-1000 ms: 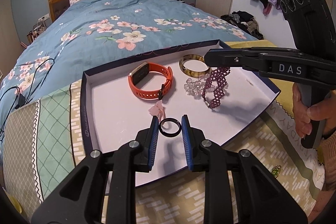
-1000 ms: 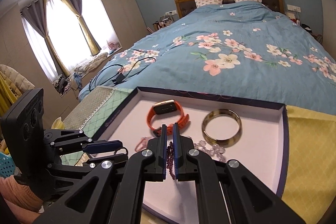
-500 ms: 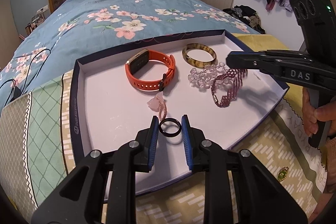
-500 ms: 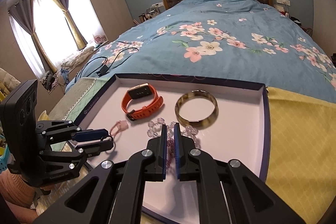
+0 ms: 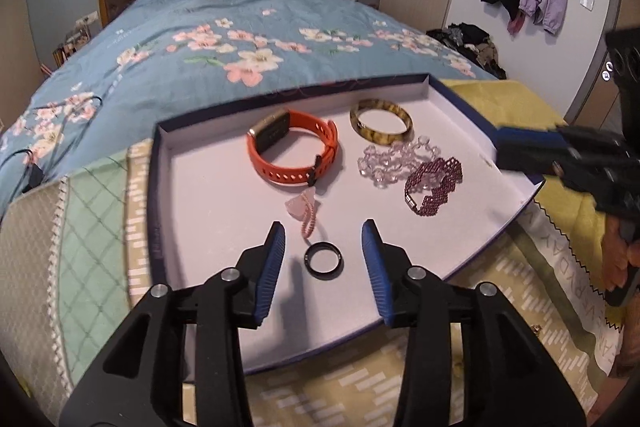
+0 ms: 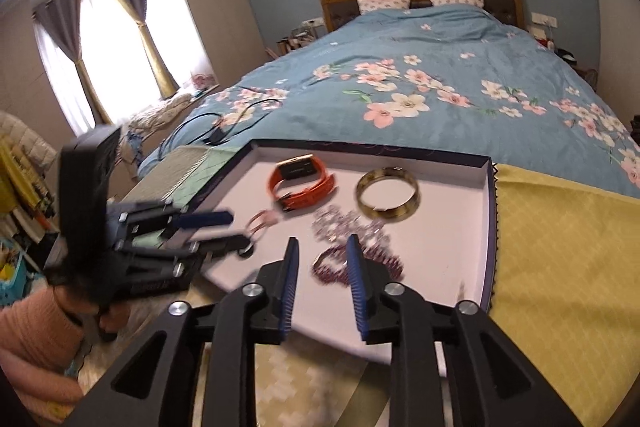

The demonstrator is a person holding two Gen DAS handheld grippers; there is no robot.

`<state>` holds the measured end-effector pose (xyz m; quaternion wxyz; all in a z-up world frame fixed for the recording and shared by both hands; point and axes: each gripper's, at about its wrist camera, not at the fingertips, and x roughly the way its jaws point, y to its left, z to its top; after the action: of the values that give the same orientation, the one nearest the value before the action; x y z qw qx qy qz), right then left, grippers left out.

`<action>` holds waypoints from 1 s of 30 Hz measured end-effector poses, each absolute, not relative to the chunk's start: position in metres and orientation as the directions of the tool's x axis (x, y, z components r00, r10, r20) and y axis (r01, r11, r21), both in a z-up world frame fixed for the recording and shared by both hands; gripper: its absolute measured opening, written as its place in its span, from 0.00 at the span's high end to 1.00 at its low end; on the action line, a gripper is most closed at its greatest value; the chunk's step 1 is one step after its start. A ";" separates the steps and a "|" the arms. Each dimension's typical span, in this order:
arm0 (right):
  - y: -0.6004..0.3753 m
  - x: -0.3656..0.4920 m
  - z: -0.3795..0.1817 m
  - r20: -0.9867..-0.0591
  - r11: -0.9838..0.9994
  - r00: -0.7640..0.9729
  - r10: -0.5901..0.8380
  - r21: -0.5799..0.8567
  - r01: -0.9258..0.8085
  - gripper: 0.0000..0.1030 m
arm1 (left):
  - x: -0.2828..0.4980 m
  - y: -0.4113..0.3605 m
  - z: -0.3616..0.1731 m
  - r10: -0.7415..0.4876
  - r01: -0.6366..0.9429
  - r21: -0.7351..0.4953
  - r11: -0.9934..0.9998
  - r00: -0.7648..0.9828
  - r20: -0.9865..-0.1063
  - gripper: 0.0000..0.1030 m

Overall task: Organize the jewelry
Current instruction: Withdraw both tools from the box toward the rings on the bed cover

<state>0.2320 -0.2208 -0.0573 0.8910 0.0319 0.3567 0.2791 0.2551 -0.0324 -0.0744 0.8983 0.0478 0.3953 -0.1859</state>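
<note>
A: Start at the left tongs (image 5: 323,245). What have they got?

B: Nothing. Their blue pads are spread wide, and the black ring (image 5: 322,260) lies flat on the tray floor between them, touching neither pad.

A: And the right tongs (image 6: 320,261)?

B: Also parted and empty. In the right wrist view they hang over the near edge of the tray (image 5: 456,91), with the purple beaded bracelet (image 5: 433,185) lying on the floor beyond the pads. That view is blurred, so I can't tell how close the pads are to it.

A: What else is in the tray?

B: Just past the ring, a small pink bead piece (image 5: 305,213). Further back, an orange watch (image 5: 294,151), a mottled amber bangle (image 5: 381,121), and a clear crystal bracelet (image 5: 394,161) that touches the purple one. The tray sits on patterned cloths at the foot of a bed (image 5: 224,39).

A: So which step is this?

B: I'd judge it a placing step at its end: ring and purple bracelet both rest in the tray, free of the tongs. Six pieces are laid out.

A: Next move?

B: Probably lifting both tongs clear without nudging anything, then looking for loose pieces. A small gold item (image 5: 535,329) lies on the cloth outside the tray, too small to identify; it may want a fine, low pinch.
</note>
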 end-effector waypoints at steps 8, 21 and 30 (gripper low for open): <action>-0.222 0.185 -0.075 -0.662 0.824 0.534 0.526 0.240 -0.514 0.72 | 0.210 -0.018 -0.053 -0.342 0.414 -0.063 0.908 0.645 -0.684 0.57; -0.207 0.136 -0.095 -0.722 0.798 0.470 0.508 0.189 -0.573 0.72 | 0.148 -0.010 -0.064 -0.368 0.455 -0.064 0.888 0.623 -0.690 0.54; -0.183 0.124 -0.103 -0.768 0.803 0.492 0.411 0.050 -0.594 0.83 | 0.142 -0.009 -0.072 -0.383 0.451 -0.097 0.887 0.604 -0.699 0.53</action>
<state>0.1241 -0.1831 -0.1028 0.8564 -0.1113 0.4100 0.2933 0.1418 -0.0092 -0.0716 0.8943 0.0449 0.3793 -0.2331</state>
